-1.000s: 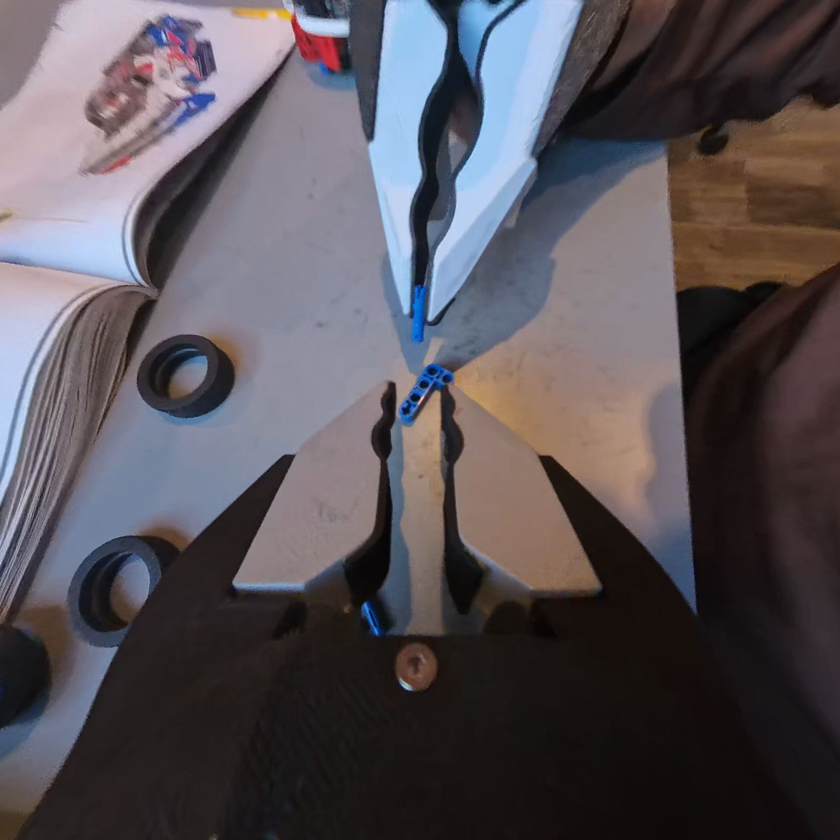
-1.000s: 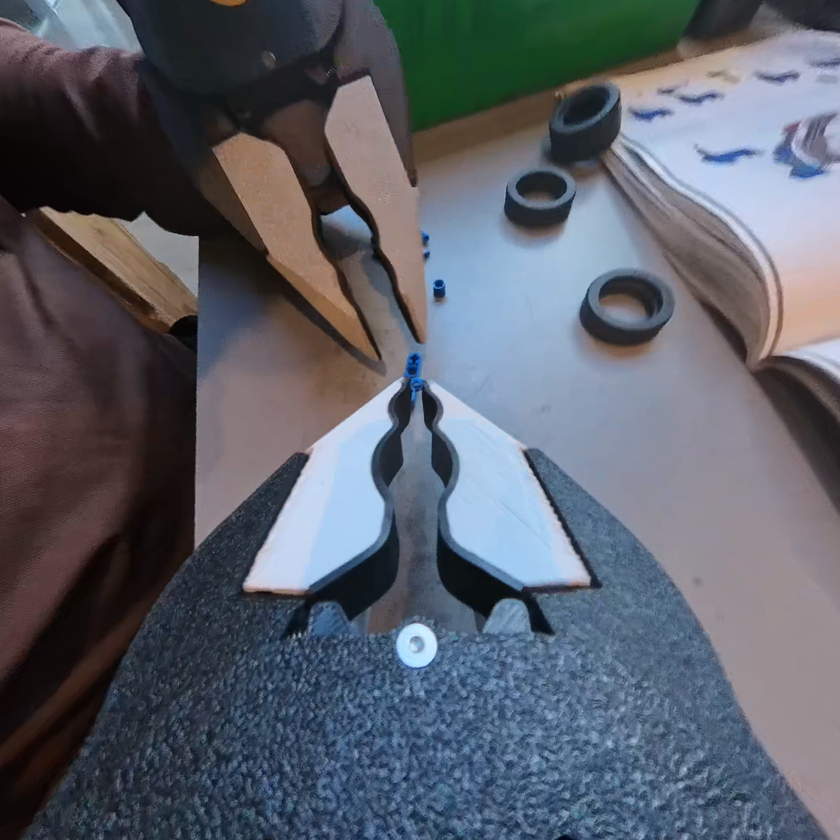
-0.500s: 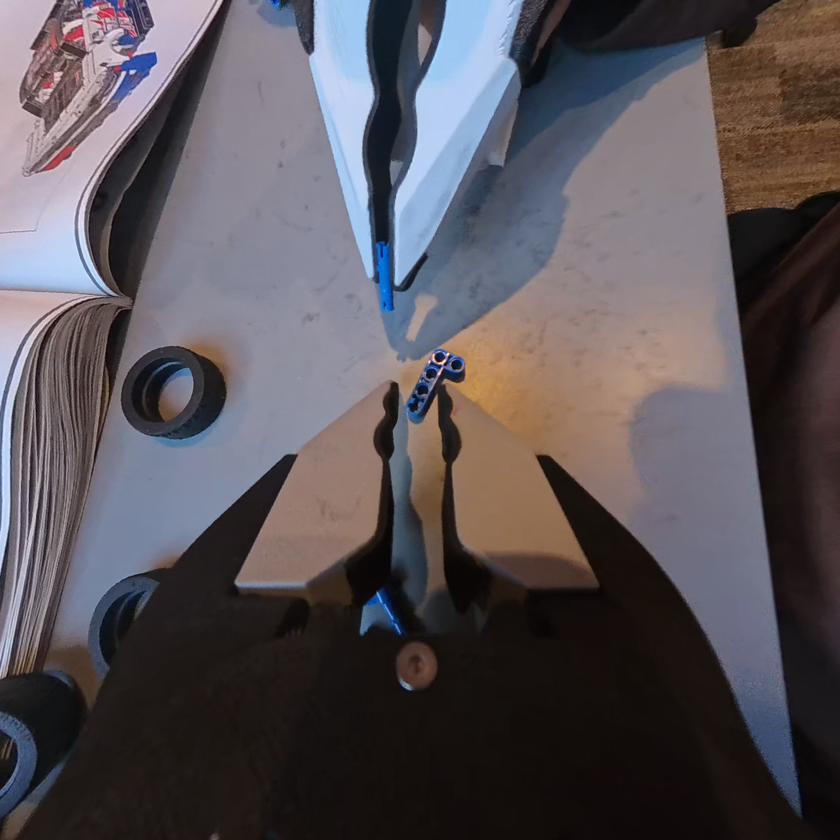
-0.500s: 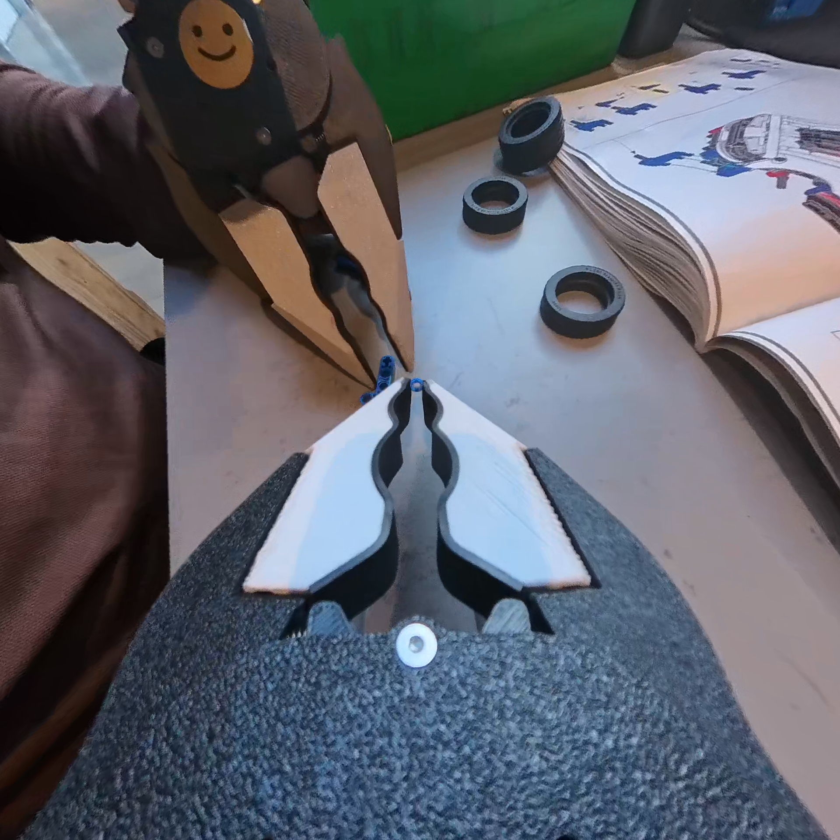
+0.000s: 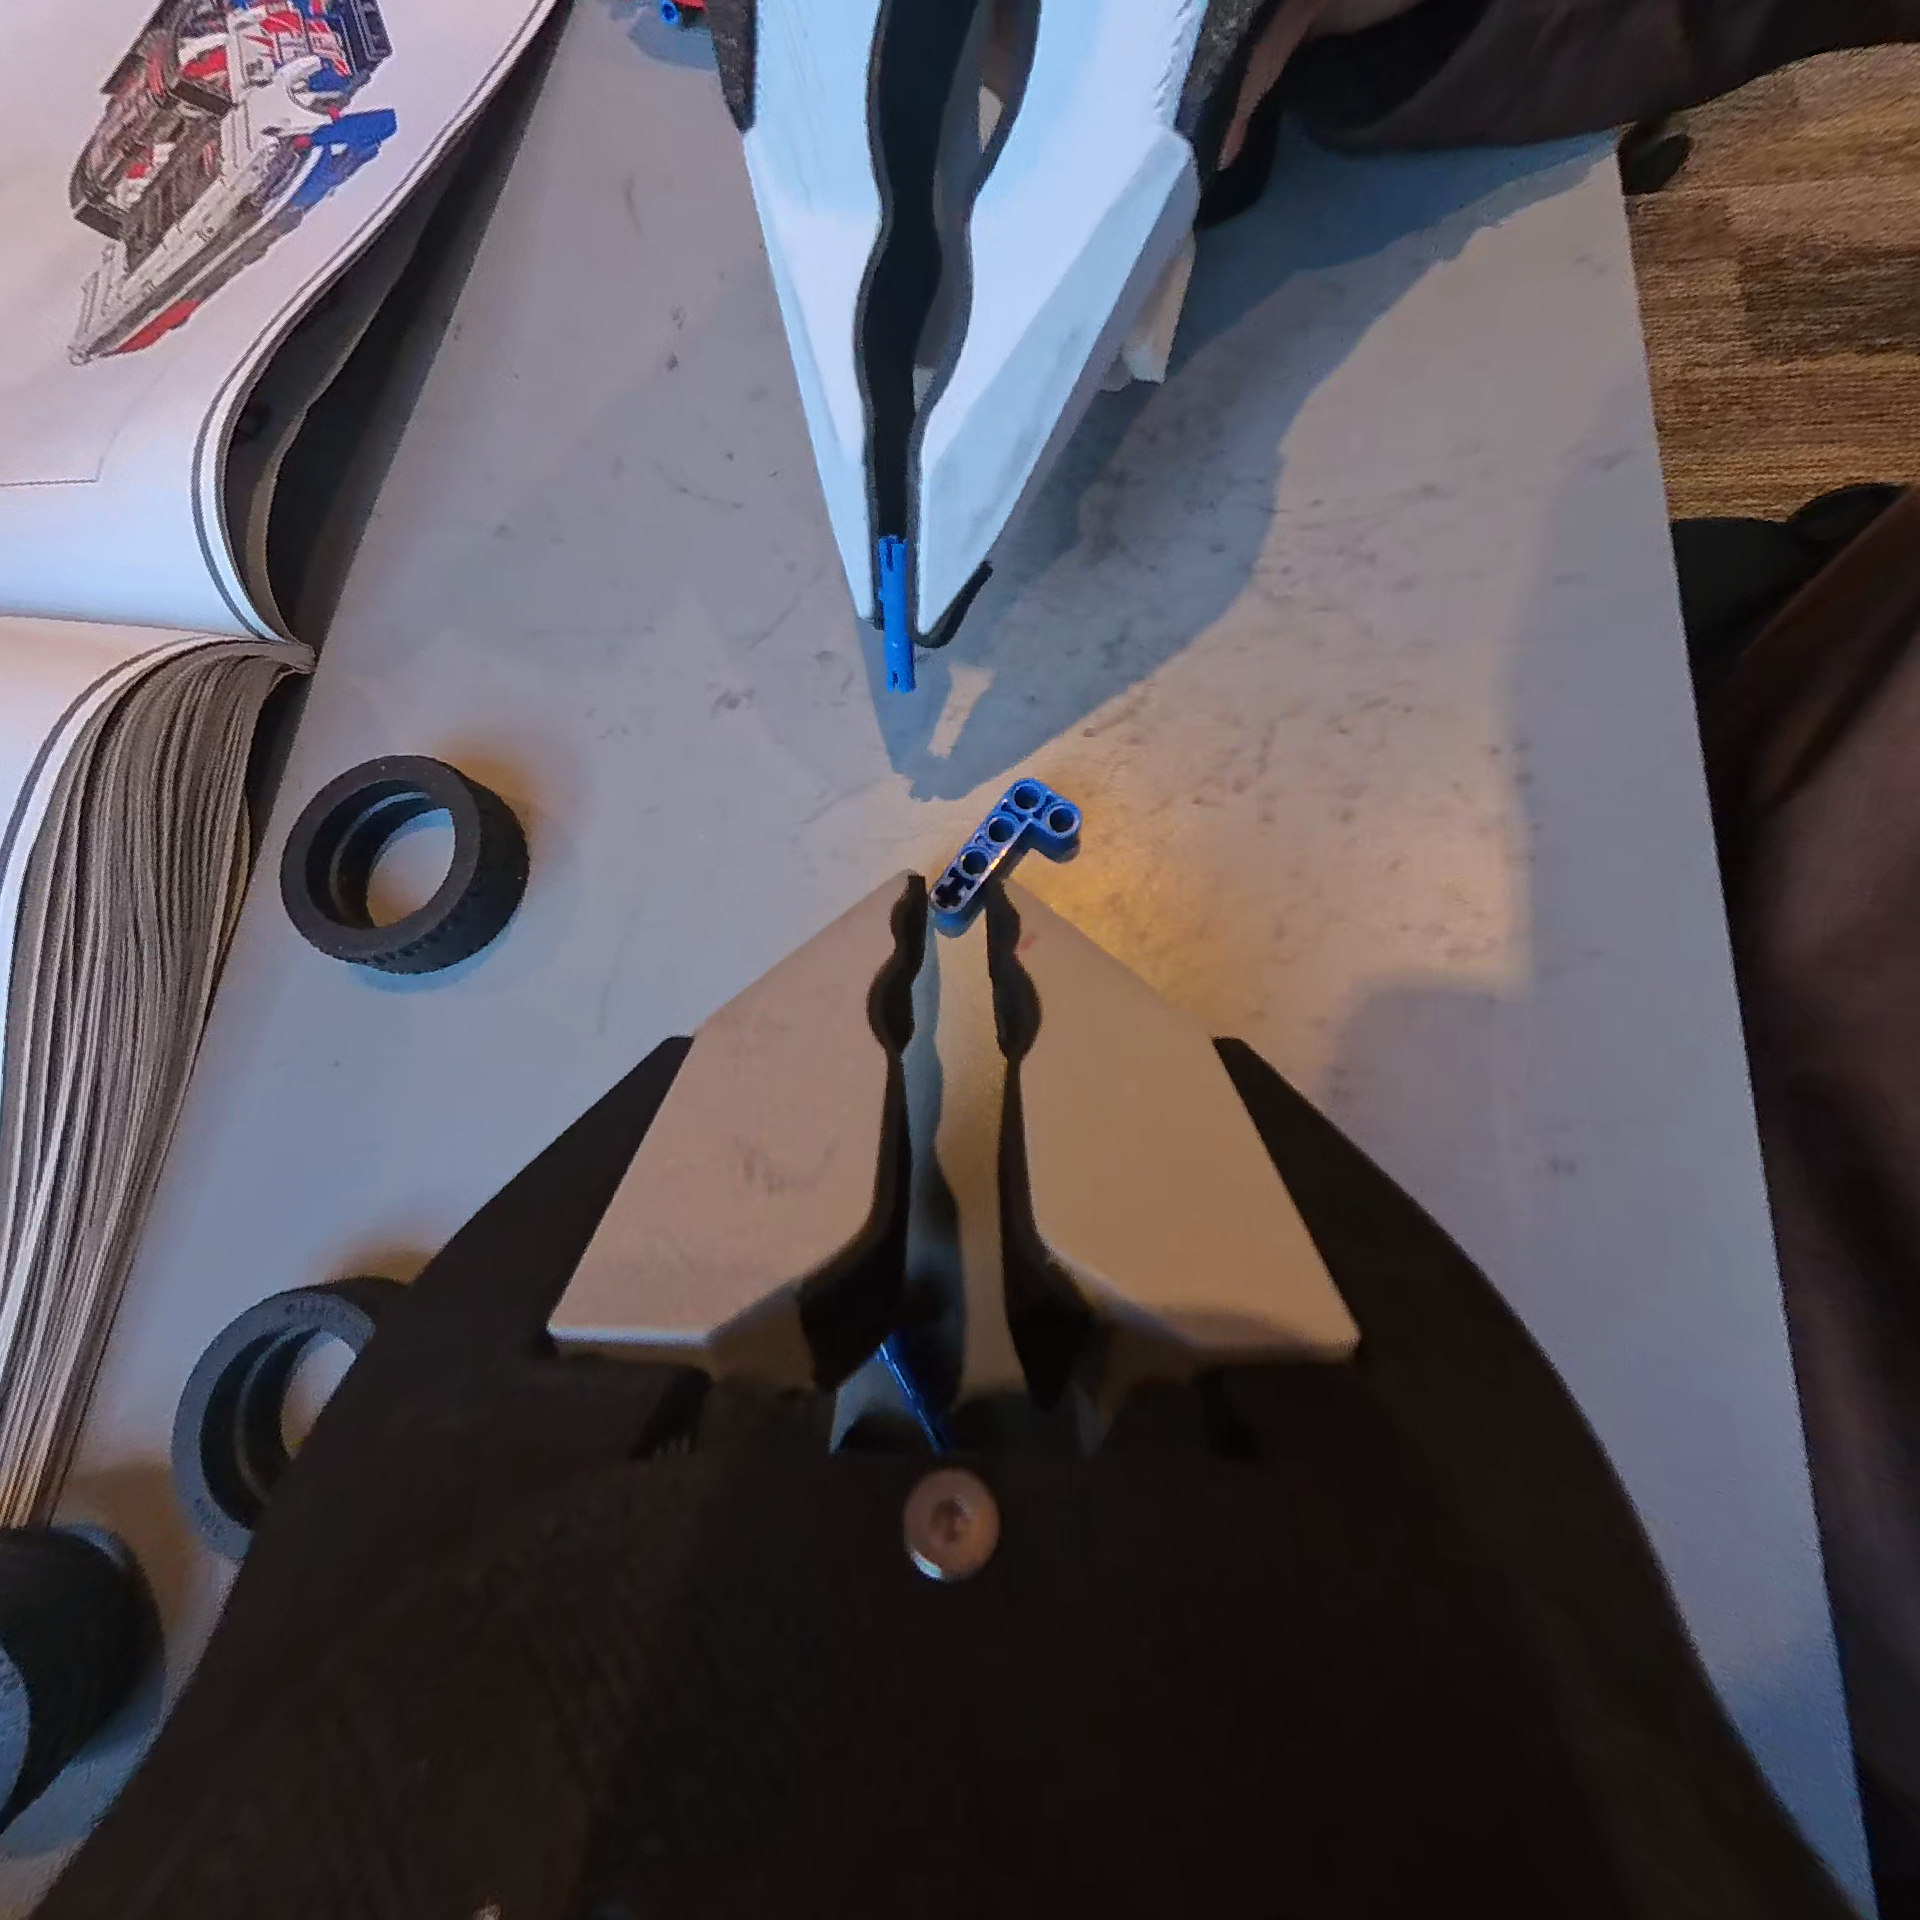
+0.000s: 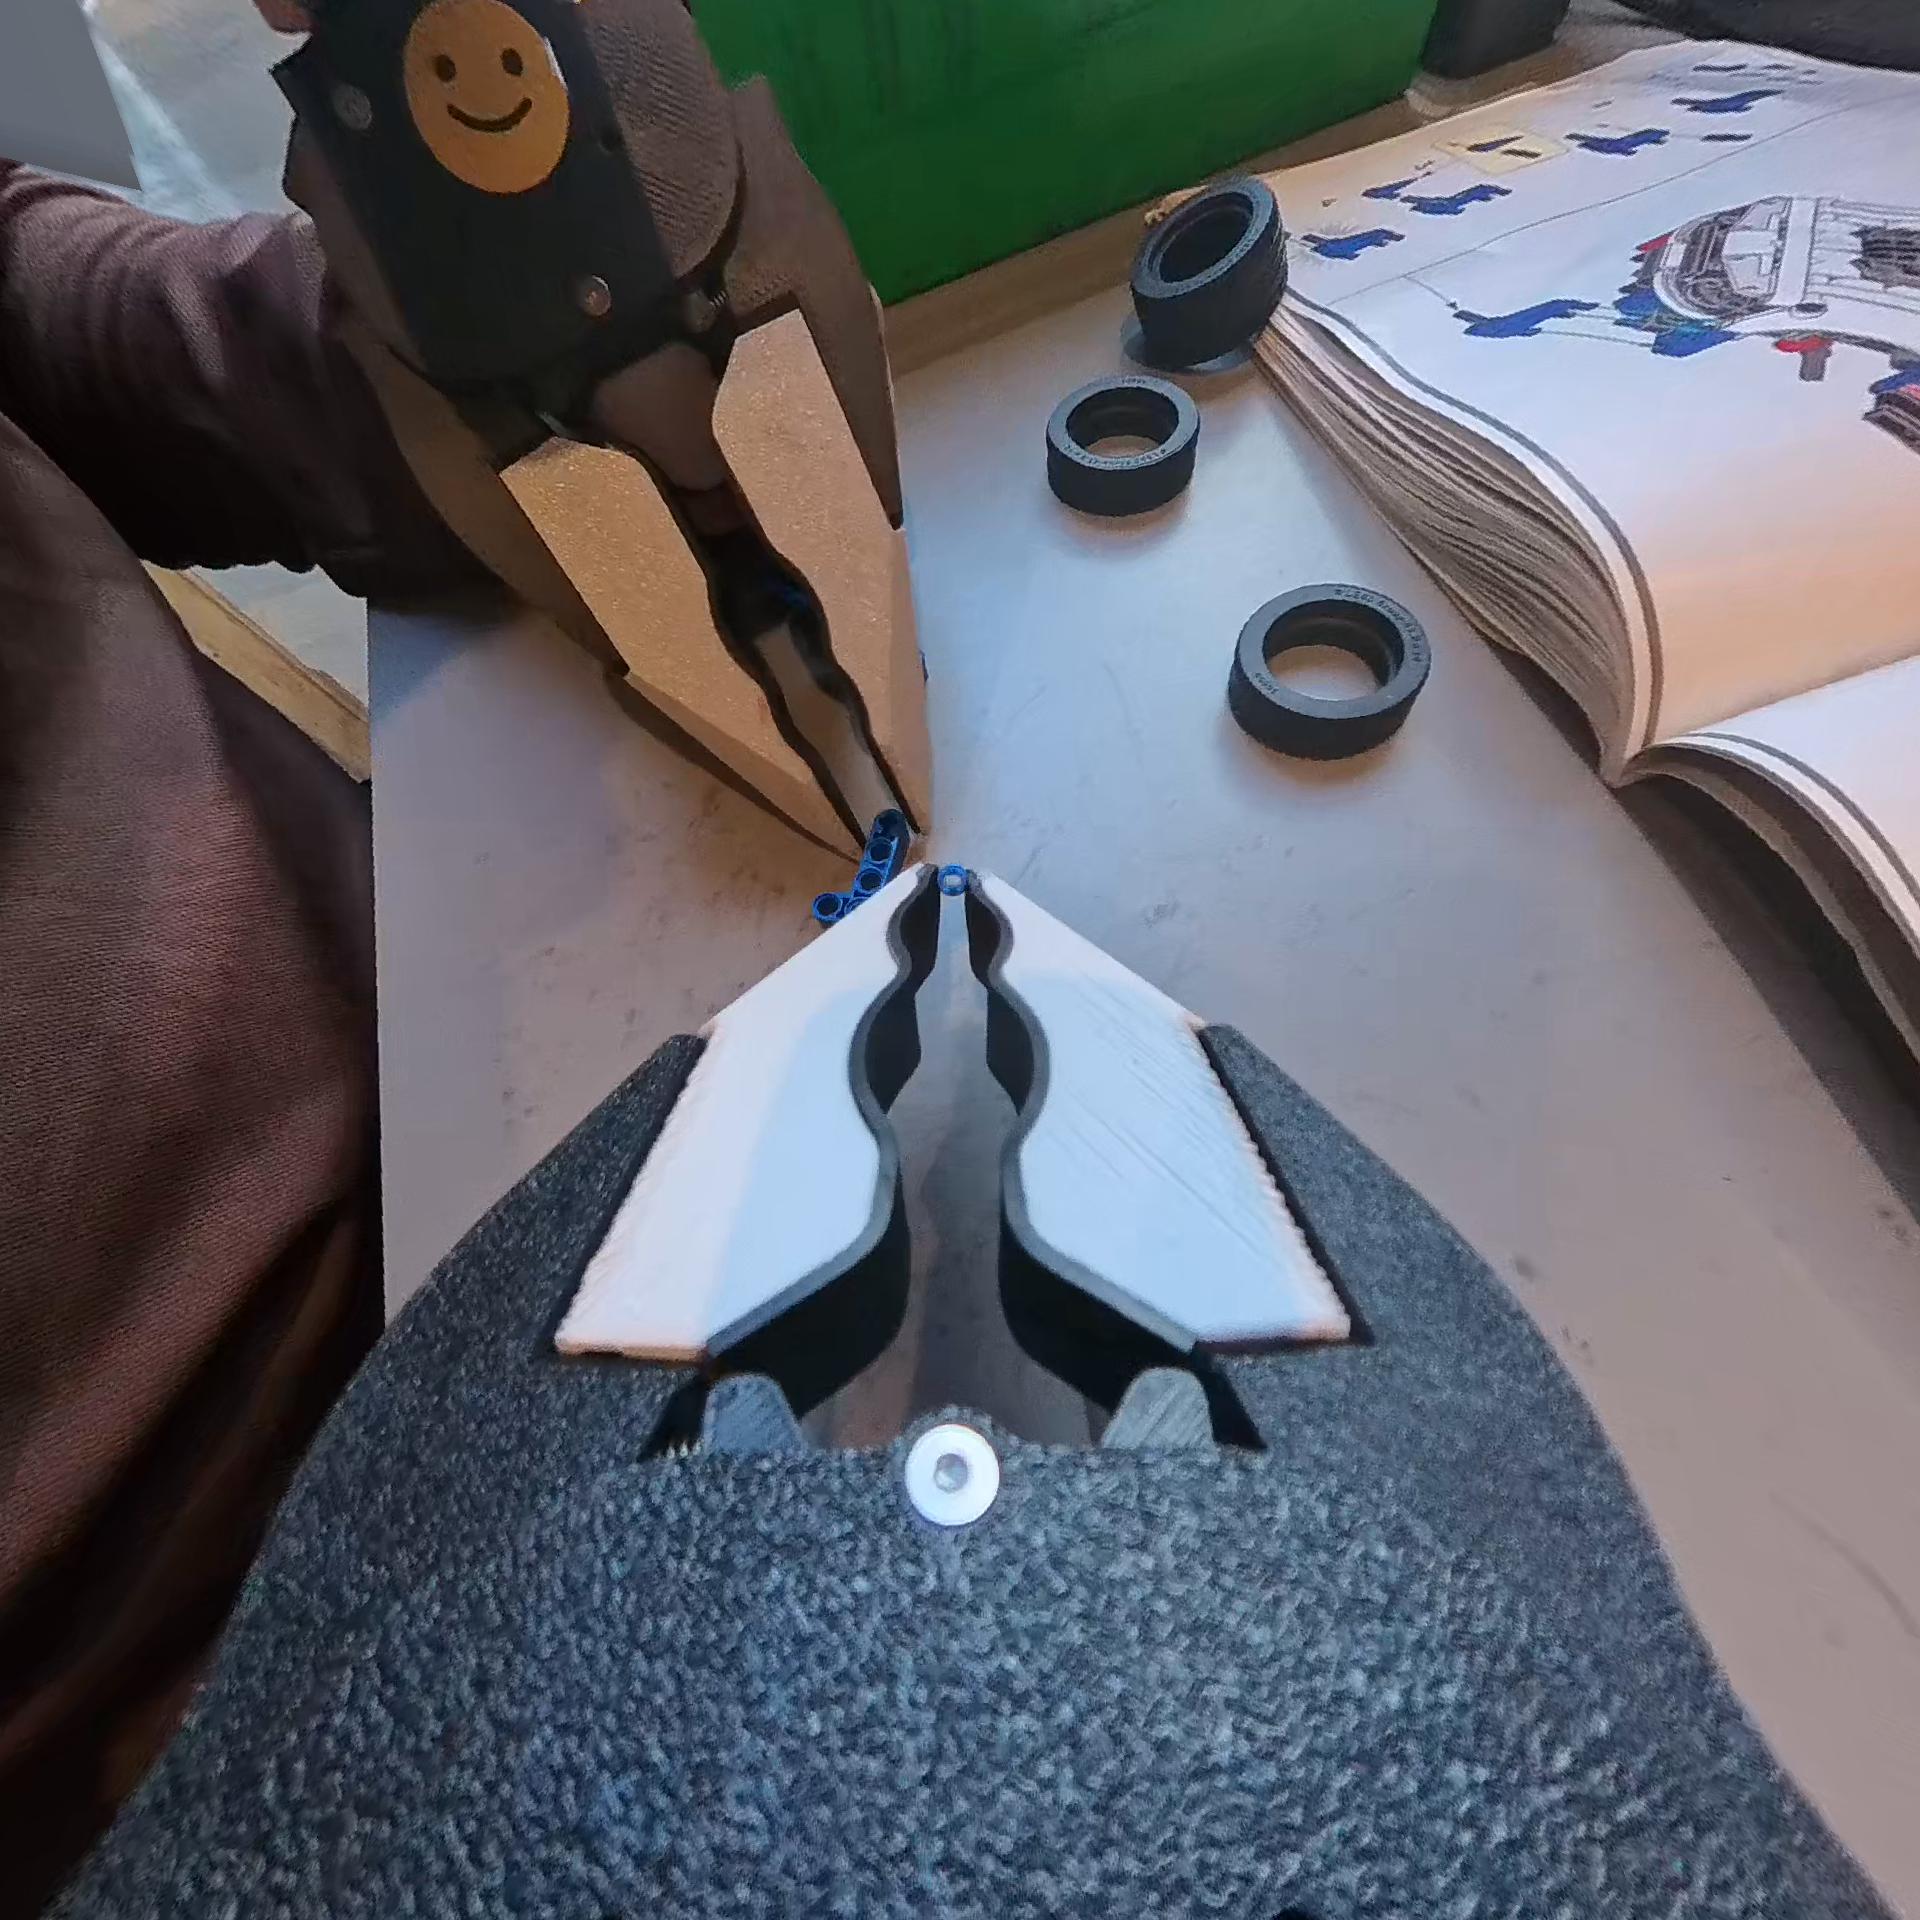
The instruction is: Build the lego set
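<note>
Item: left gripper (image 5: 951,899), tan fingers on a black body. Jaws narrowed onto one end of a blue L-shaped beam (image 5: 1003,847); the beam's short arm projects toward 1 o'clock, clear of the tips, above the grey table (image 5: 1351,727). In the right wrist view the same beam (image 6: 868,868) hangs at the tan tips at 11 o'clock from that camera's own fingertips.

Item: right gripper (image 6: 951,883), white fingers on a speckled grey body. Jaws closed on a blue pin (image 5: 894,613), which protrudes from the tips and points toward the beam. Pin and beam are near, not touching.

Item: three black tyres, loose; one (image 5: 405,862) at 9 o'clock from the left tips. Open instruction book (image 5: 156,312) at 10 o'clock.

Step in hand, judged: pressing the pin into a beam hole.

Hazards, judged:
- The beam is held only by its end, so an off-centre push may pivot it between the fingers.
- The pin sits at the very tips; a skewed approach may cock it sideways or flick it onto the table.
- A pin line offset from the hole would meet the beam's face and jam.
</note>
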`<state>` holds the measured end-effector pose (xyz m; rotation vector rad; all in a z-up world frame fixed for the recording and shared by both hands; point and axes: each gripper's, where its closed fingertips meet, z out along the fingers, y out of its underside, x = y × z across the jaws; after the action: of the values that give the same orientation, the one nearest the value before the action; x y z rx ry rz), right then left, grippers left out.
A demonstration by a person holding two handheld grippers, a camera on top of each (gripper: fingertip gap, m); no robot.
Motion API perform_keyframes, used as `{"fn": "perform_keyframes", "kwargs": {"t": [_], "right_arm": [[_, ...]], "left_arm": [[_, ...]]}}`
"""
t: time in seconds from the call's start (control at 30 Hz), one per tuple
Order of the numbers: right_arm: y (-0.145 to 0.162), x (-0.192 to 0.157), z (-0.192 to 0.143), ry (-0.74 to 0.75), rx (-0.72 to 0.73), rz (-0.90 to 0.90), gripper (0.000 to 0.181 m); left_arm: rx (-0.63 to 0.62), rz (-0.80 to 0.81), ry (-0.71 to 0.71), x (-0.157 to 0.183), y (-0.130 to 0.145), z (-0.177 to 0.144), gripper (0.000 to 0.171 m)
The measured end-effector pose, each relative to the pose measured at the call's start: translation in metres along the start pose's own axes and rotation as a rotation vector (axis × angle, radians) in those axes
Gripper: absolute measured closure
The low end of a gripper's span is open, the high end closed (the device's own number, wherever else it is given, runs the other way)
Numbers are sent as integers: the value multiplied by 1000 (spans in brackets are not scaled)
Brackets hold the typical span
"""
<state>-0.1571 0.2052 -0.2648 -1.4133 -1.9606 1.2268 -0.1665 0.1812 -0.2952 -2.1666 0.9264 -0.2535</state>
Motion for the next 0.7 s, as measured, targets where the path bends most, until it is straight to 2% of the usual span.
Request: {"fn": "perform_keyframes", "kwargs": {"t": [0.23, 0.7], "right_arm": [[7, -7, 0, 15, -42, -28, 177], [10, -8, -5, 23, -36, -19, 177]], "left_arm": [[3, -6, 2, 0, -2, 2, 163], [8, 7, 0, 2, -5, 5, 166]]}}
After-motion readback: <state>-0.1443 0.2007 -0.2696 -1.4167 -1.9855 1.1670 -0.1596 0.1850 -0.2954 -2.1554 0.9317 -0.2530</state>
